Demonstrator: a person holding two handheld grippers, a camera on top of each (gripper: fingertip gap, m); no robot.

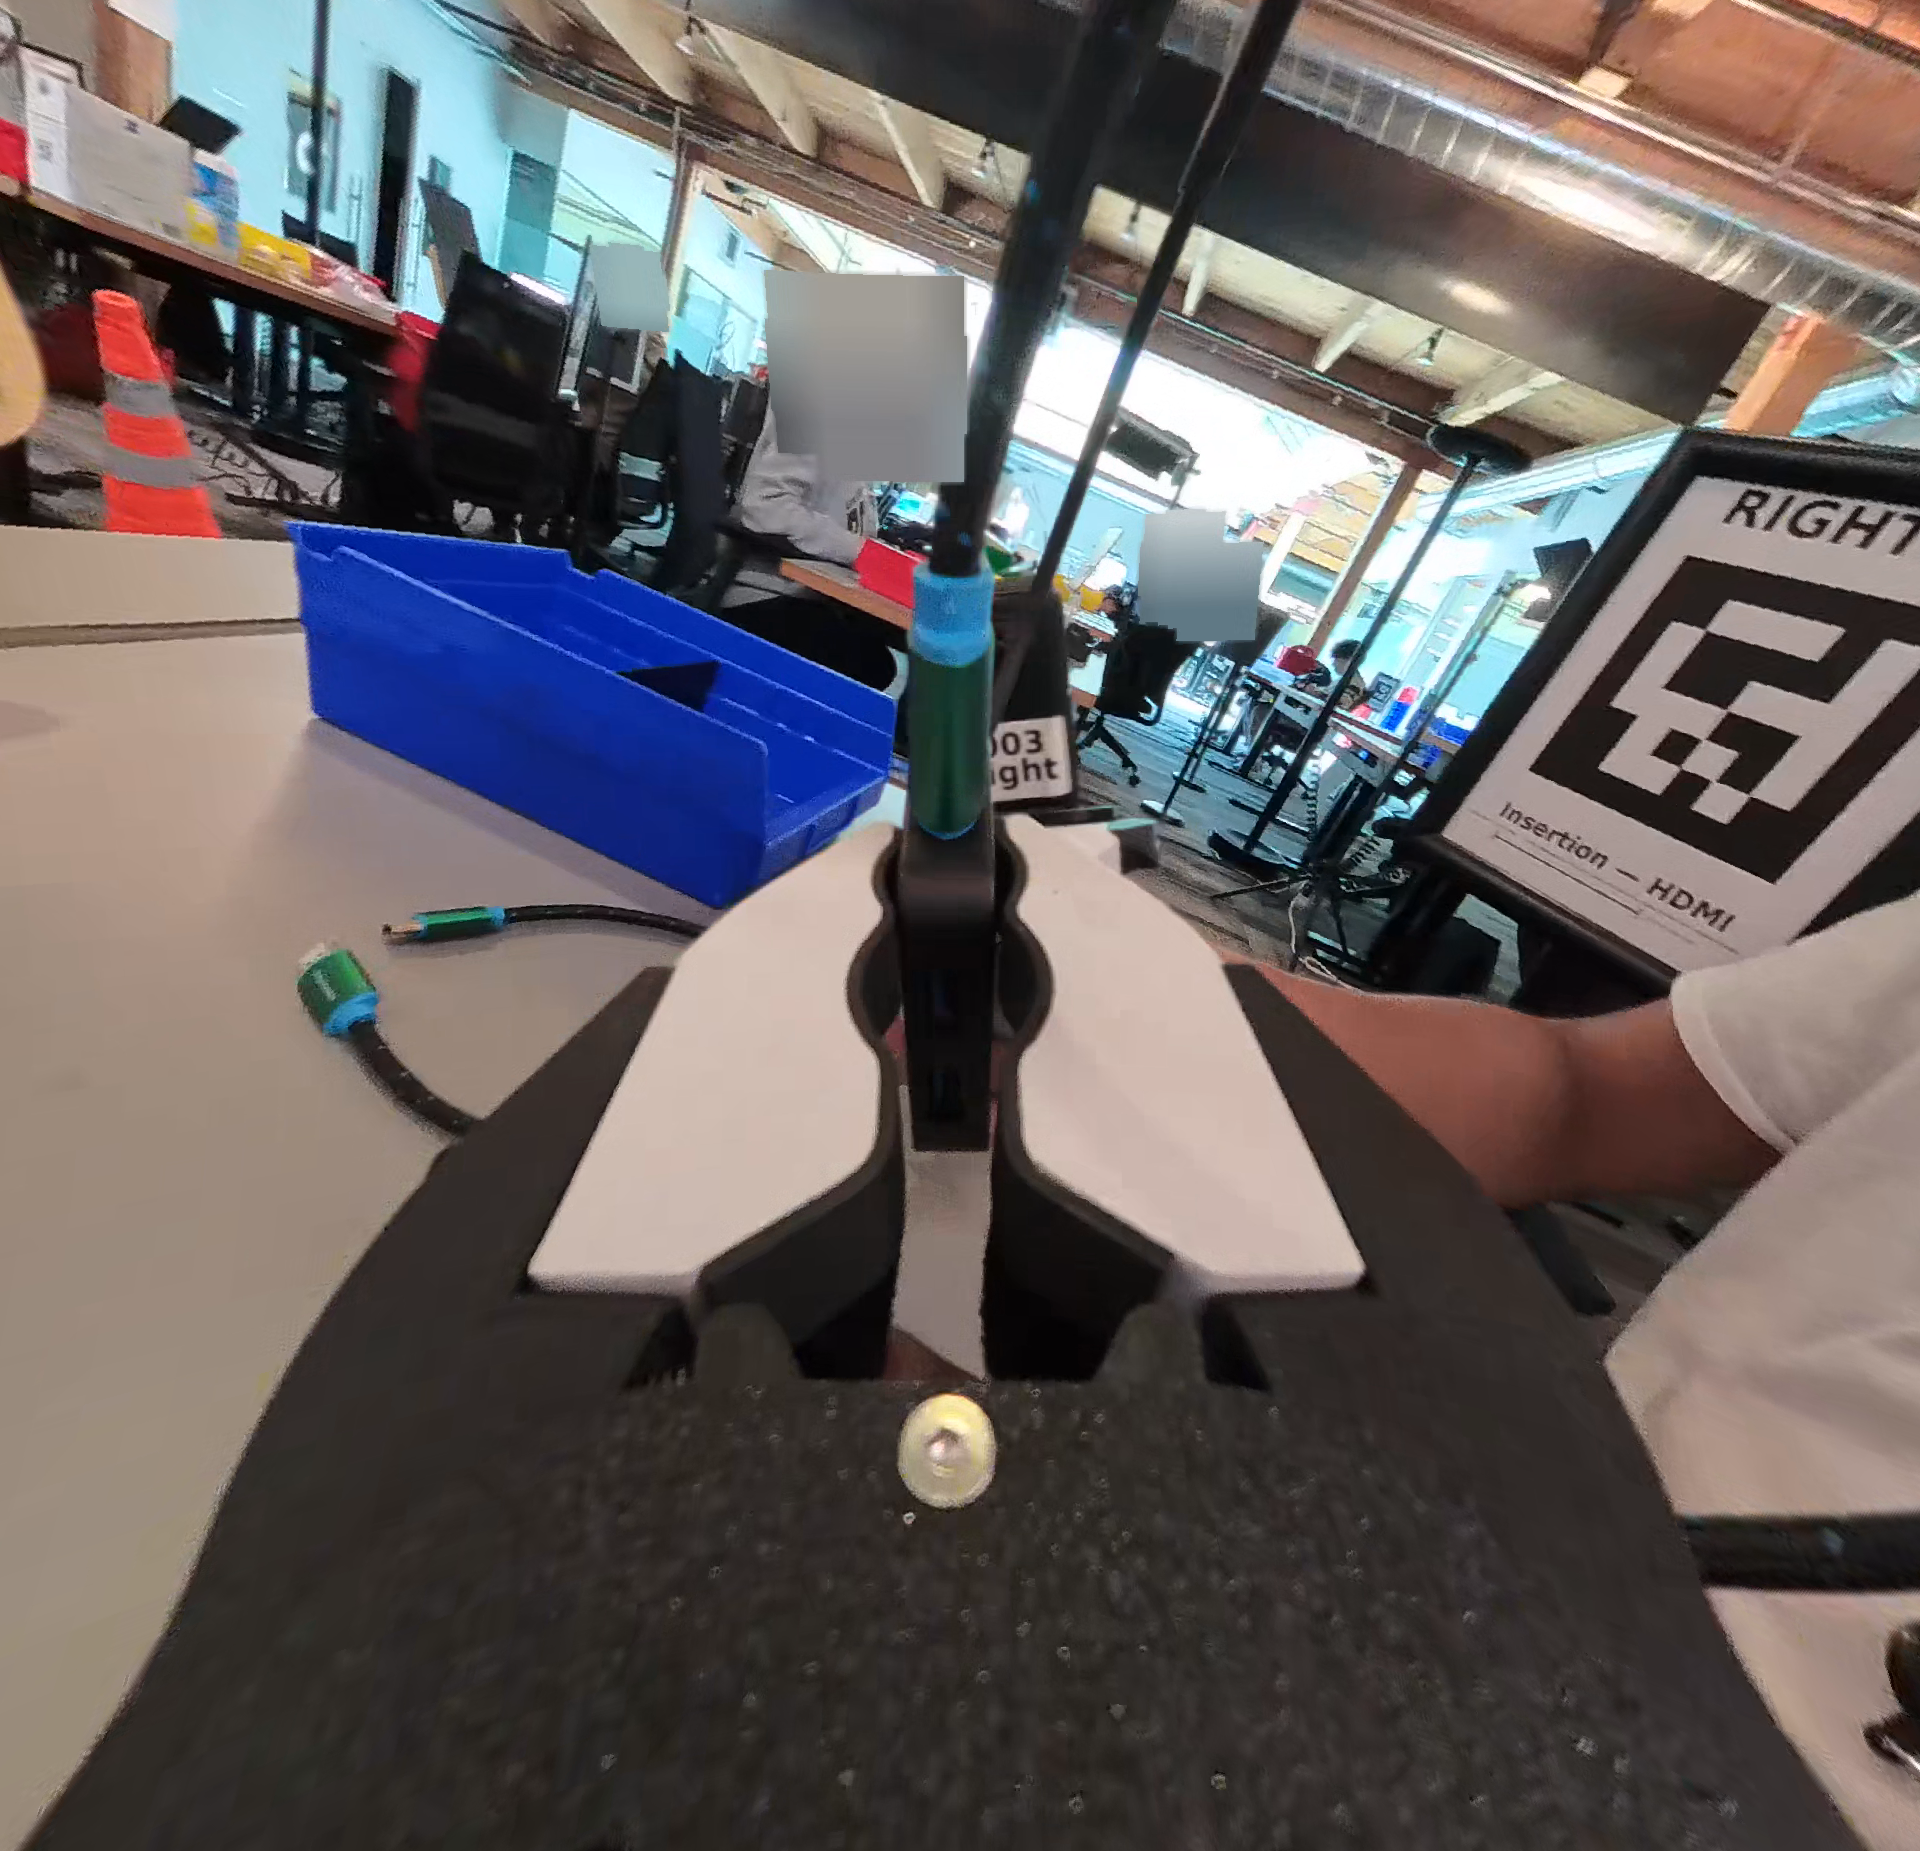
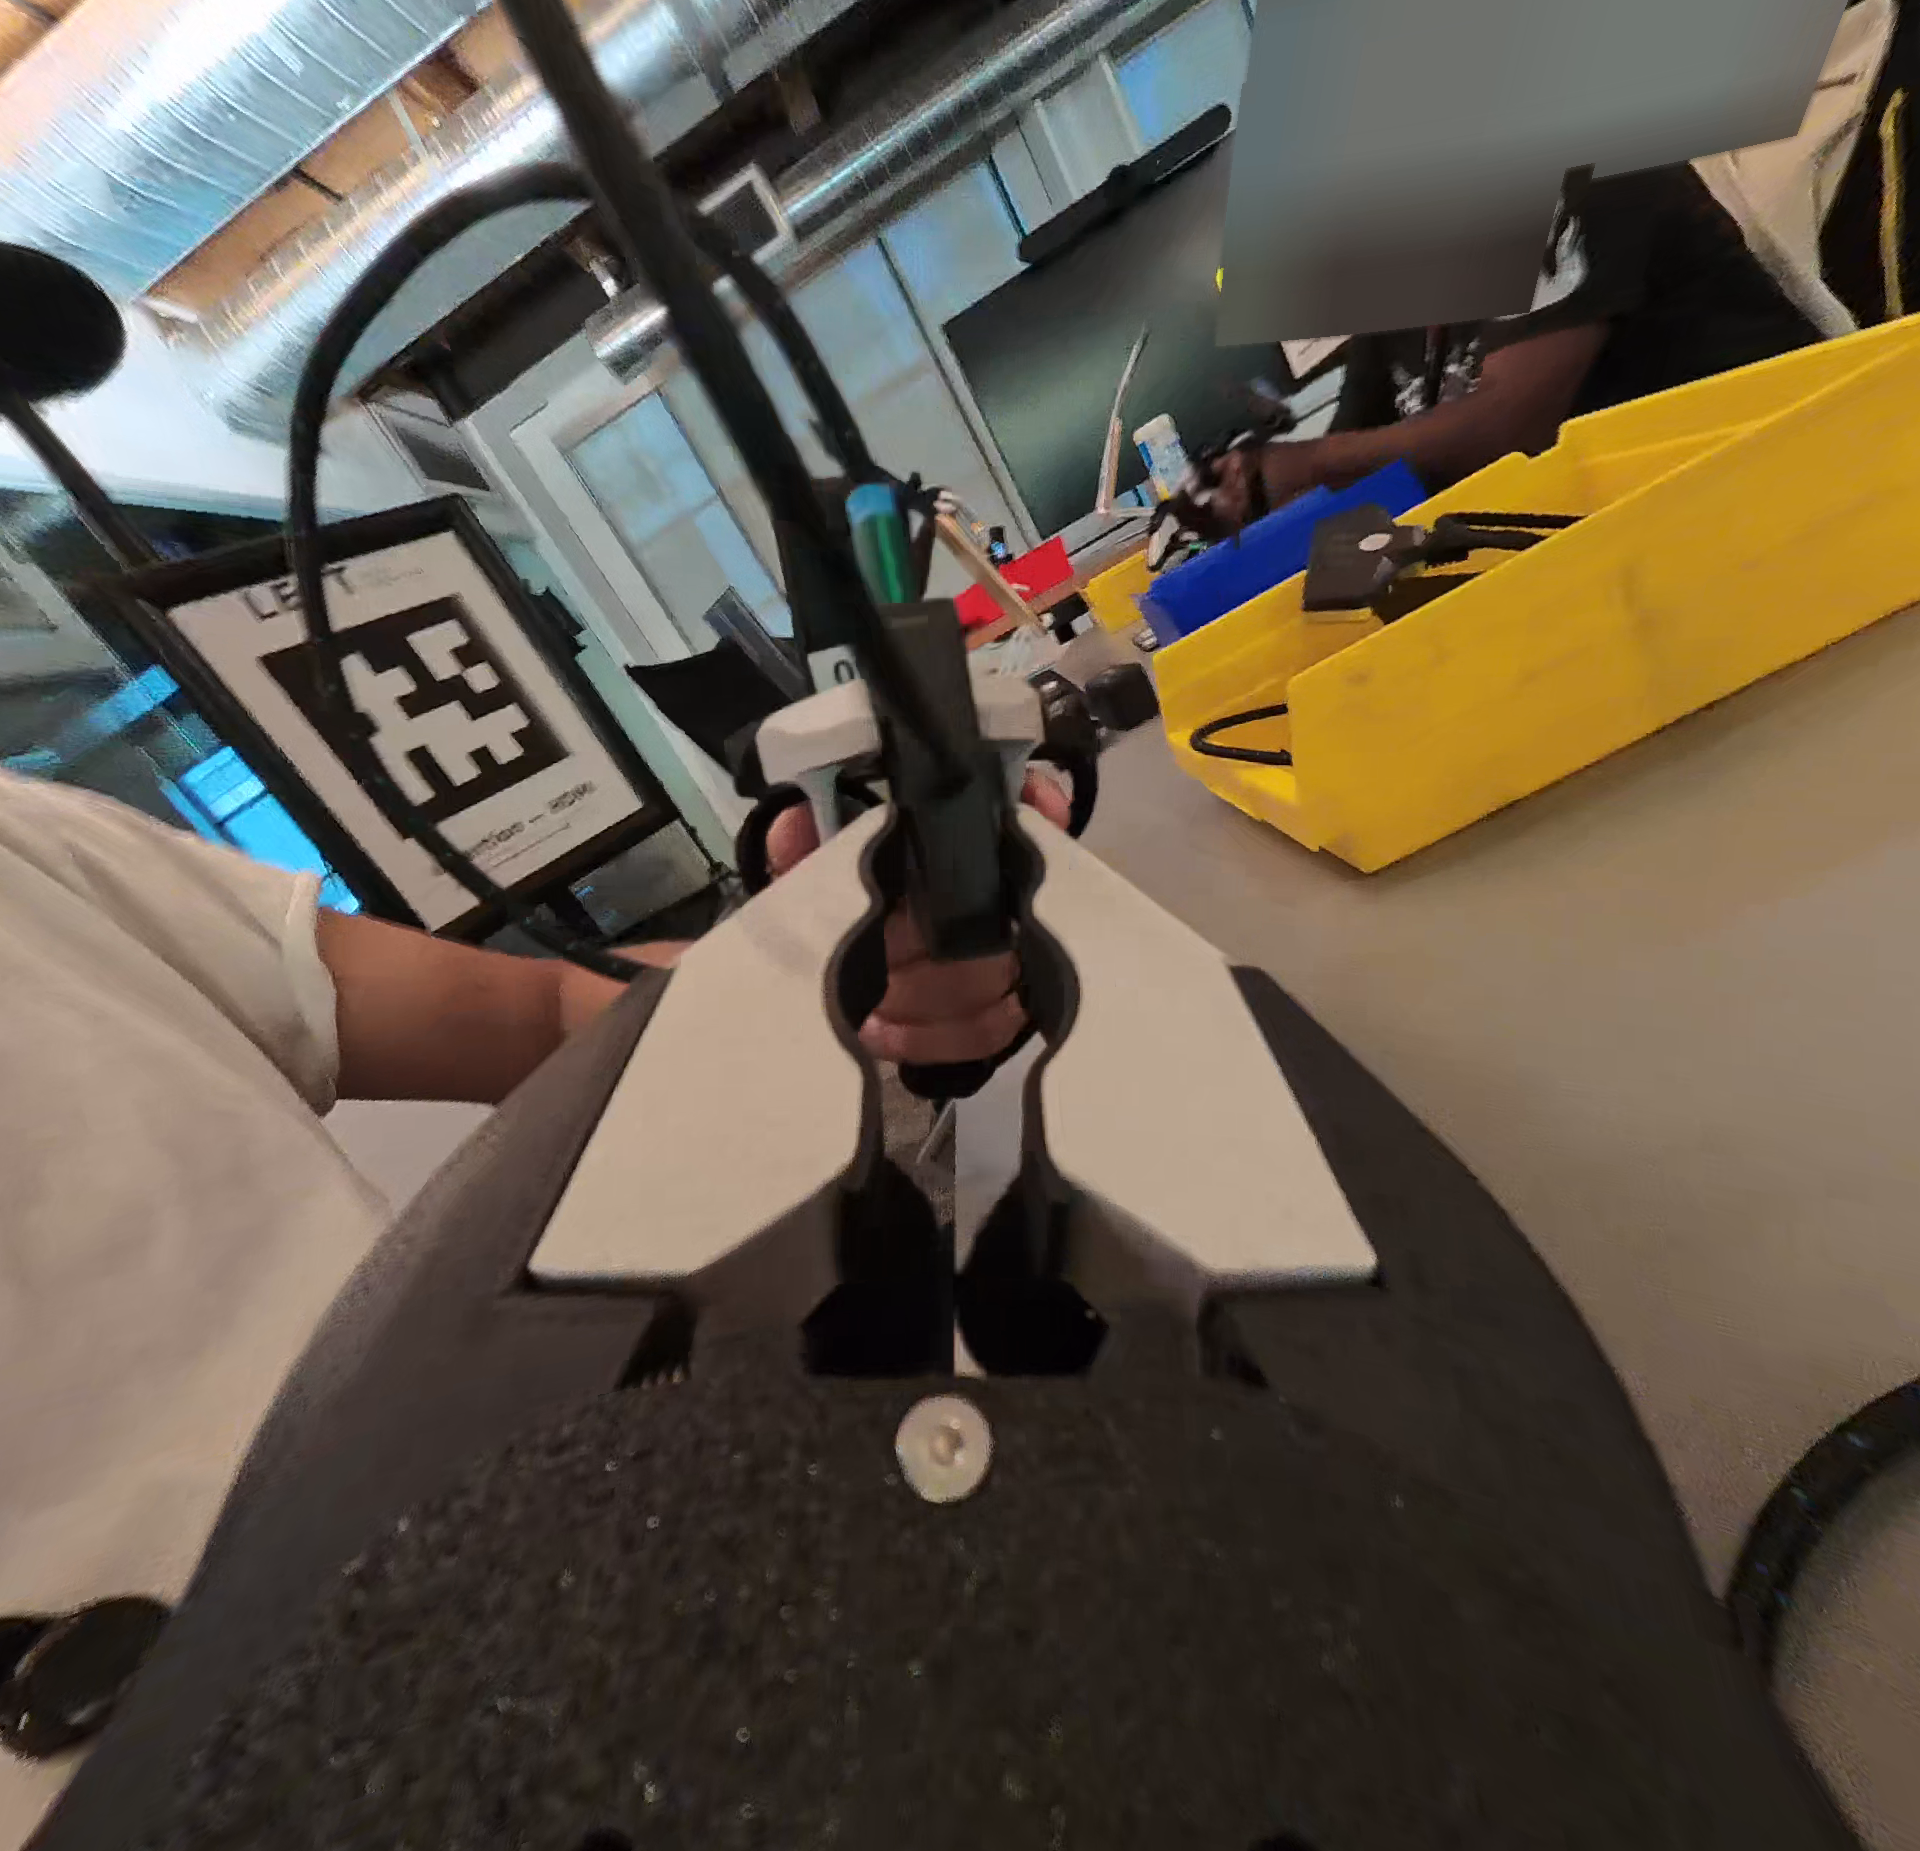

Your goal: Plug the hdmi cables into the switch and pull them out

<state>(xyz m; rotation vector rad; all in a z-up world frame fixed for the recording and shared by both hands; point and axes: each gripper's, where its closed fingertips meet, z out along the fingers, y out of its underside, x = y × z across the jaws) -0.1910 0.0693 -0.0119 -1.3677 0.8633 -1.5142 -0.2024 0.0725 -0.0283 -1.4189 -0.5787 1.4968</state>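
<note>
Switch (image 1: 943,991) clamped between left gripper (image 1: 945,866) fingers (upright).

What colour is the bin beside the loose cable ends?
Blue plastic bin; clearest in the left wrist view.

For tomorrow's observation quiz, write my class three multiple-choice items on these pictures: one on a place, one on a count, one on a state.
1. Where is the blue bin?
A on the table, left of the left tool
B on the floor
C on a shelf

2. How many loose HDMI plugs lie on the table in the left wrist view?
A one
B two
C four

3. What is the left tool doing?
A open, empty
B shut on the black switch
C shut on the bin

Key:
1 A, it stands on the white tabletop.
2 B, both lie near the bin.
3 B, its fingers clamp the switch.
</note>
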